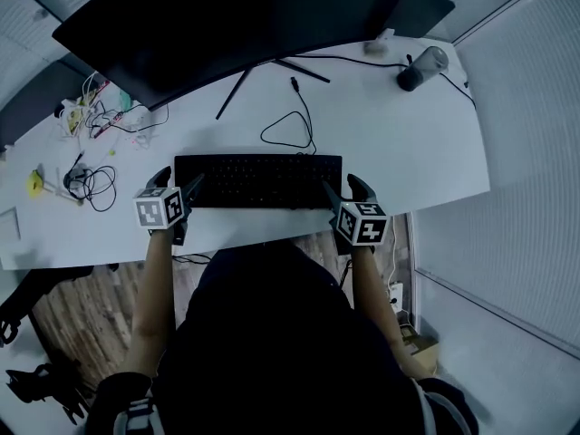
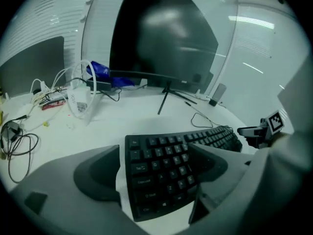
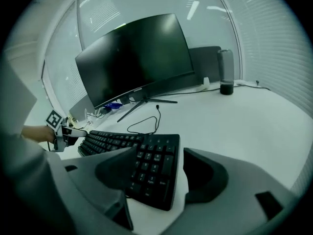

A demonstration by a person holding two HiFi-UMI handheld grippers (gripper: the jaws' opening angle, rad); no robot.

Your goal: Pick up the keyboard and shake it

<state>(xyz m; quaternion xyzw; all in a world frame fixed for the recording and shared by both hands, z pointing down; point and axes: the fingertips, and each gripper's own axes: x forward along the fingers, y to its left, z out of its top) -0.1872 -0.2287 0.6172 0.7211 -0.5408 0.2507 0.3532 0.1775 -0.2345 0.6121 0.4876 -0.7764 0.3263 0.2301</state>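
Note:
A black keyboard lies flat on the white desk, just in front of me. My left gripper is at its left end and stands open: in the left gripper view one finger sits off the end of the keyboard, and the other reaches over the keys. My right gripper is at the right end, also open. In the right gripper view the keyboard has its numpad corner between the two fingers, with a gap of desk showing on the outer side.
A wide dark monitor on a spread-leg stand rises behind the keyboard. The keyboard's looped cable lies between them. A dark cylinder stands at the back right. Tangled wires and small items crowd the desk's left.

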